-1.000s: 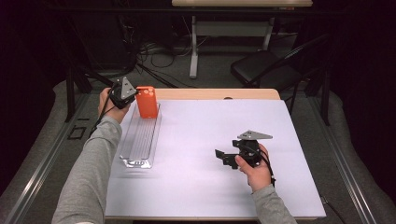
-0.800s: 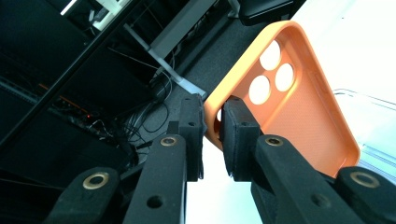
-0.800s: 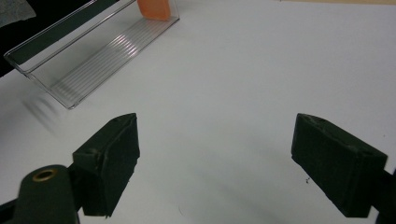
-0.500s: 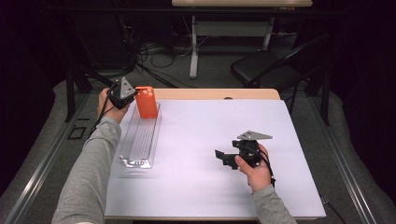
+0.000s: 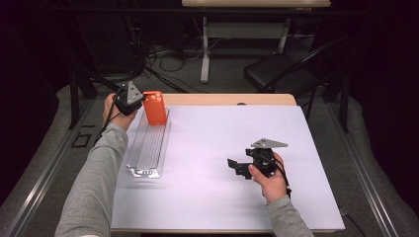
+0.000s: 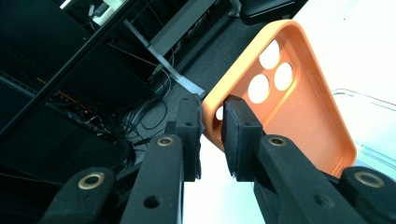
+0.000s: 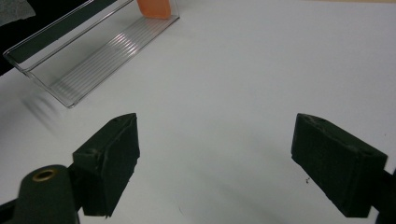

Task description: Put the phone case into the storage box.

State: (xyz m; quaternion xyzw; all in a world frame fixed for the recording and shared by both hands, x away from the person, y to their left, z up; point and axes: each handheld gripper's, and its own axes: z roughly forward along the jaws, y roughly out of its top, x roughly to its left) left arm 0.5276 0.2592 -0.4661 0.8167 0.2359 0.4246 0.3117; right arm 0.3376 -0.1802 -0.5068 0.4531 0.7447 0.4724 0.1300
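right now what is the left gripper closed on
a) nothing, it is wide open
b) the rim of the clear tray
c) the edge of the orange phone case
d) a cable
c: in the left gripper view the left gripper pinches the edge of the orange phone case by its camera holes, and the high view shows the case standing at the far end of the clear tray.

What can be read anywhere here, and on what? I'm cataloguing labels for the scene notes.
No text reads anywhere.
Clear tray: a small dark mark on its near end wall, too small and blurred to read.
Orange phone case: plain, no lettering on the side that shows.
Left tongs and right tongs: no markings visible.
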